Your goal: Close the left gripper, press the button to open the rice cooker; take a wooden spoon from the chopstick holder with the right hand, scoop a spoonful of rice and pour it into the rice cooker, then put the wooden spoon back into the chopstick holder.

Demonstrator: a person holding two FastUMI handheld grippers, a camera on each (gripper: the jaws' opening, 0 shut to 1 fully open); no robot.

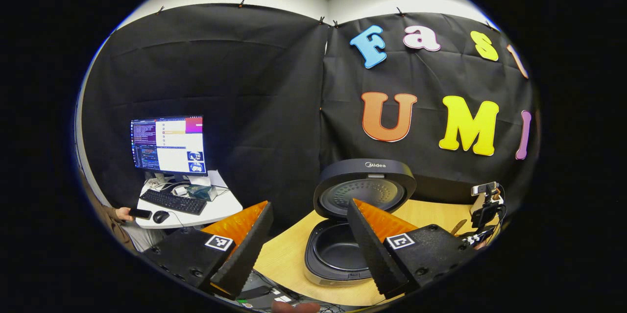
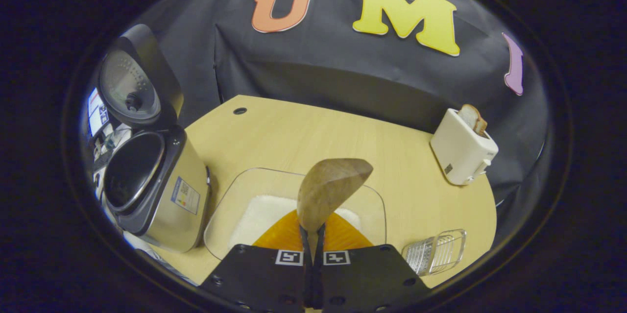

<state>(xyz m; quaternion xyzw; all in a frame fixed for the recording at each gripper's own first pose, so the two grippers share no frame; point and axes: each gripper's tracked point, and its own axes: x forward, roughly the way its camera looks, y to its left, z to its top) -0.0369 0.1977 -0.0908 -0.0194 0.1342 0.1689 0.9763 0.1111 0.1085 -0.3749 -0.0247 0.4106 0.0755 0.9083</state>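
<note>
Right hand-held gripper (image 2: 313, 242) clenches the wooden spoon (image 2: 329, 190) – handle hidden – left hand-held gripper (image 1: 308, 220) gapes before the rice cooker (image 1: 343, 249)

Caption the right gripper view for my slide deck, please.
Right gripper holds the wooden spoon above the glass dish of rice, beside the open rice cooker.

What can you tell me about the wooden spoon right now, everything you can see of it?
The wooden spoon is plain brown wood with a broad, rounded bowl and a narrow handle. The right gripper is shut on the handle, holding the spoon nearly upright with the bowl on top. It hangs above the clear glass dish of white rice, not dipped in. The bowl looks empty from this side. The open rice cooker stands apart from it.
</note>
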